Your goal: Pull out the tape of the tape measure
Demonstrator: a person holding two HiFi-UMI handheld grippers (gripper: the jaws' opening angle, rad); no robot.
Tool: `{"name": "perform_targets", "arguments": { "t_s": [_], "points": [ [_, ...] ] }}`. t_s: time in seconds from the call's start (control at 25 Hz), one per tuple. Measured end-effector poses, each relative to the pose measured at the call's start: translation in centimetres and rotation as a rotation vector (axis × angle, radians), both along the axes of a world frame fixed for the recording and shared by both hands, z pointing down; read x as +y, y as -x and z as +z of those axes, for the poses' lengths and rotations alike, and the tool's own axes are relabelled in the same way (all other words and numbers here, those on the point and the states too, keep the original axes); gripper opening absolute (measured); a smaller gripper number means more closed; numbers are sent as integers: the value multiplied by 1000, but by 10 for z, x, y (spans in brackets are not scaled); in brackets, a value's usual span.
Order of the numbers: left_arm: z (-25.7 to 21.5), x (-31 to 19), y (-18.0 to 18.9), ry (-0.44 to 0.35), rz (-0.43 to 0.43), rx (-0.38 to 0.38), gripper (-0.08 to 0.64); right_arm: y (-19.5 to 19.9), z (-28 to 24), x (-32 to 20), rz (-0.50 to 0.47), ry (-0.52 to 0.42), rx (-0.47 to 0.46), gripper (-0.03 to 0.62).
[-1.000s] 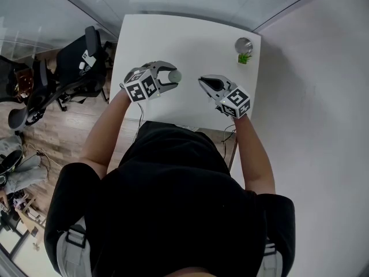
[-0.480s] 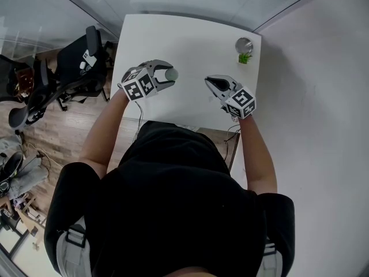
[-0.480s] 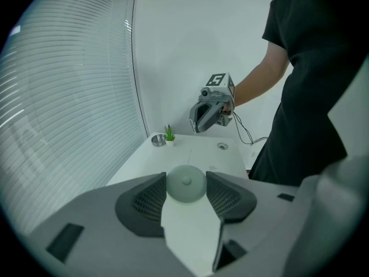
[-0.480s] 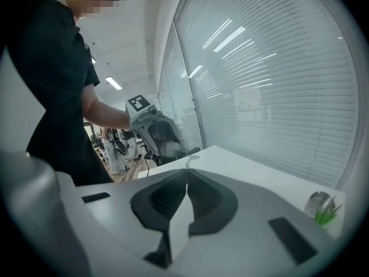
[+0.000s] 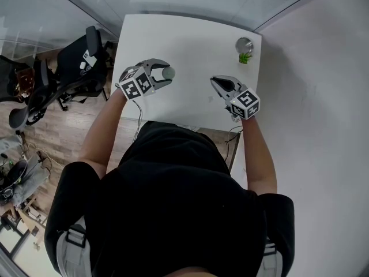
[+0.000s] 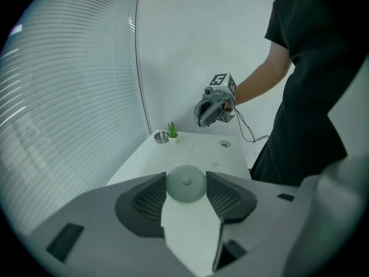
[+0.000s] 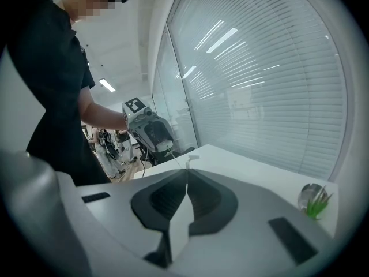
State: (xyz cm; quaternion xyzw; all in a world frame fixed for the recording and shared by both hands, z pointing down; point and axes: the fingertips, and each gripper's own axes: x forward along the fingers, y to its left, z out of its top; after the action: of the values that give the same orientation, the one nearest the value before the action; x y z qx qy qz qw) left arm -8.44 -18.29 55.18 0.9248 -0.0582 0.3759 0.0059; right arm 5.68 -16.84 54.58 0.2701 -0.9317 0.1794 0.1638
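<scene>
The left gripper (image 5: 164,74) has its fingers (image 6: 151,199) grasping the tape measure (image 6: 186,183), a round, pale grey-green case with a small button at its centre. One ribbed pad sits against each side of the case. It is held over the left half of the counter (image 5: 190,39), about midway between the far and near edges.

The right gripper (image 5: 215,81) hangs over the right half of the counter, well apart from the left one. Its fingers (image 7: 203,199) are clenched tight with no gap showing. They pinch the end of the tape (image 6: 193,148), which shows as a thin pale line running across from the case to the right gripper's tips. In the right gripper view the same line leads off towards the left gripper, and a small tab shows just past the fingertips.

A small potted plant (image 5: 244,57) and a metal cup (image 5: 243,44) stand touching or just beside each other at the far right corner of the counter. Dark office chairs (image 5: 78,62) stand on the wooden floor beyond the left edge.
</scene>
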Motion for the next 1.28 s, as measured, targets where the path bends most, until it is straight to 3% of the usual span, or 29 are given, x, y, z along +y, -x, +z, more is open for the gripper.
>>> {"name": "perform_targets", "arguments": {
  "t_s": [1.28],
  "points": [
    [7, -18, 27, -8, -61, -19, 227, -81, 4, -2, 157, 8, 61, 9]
  ]
}}
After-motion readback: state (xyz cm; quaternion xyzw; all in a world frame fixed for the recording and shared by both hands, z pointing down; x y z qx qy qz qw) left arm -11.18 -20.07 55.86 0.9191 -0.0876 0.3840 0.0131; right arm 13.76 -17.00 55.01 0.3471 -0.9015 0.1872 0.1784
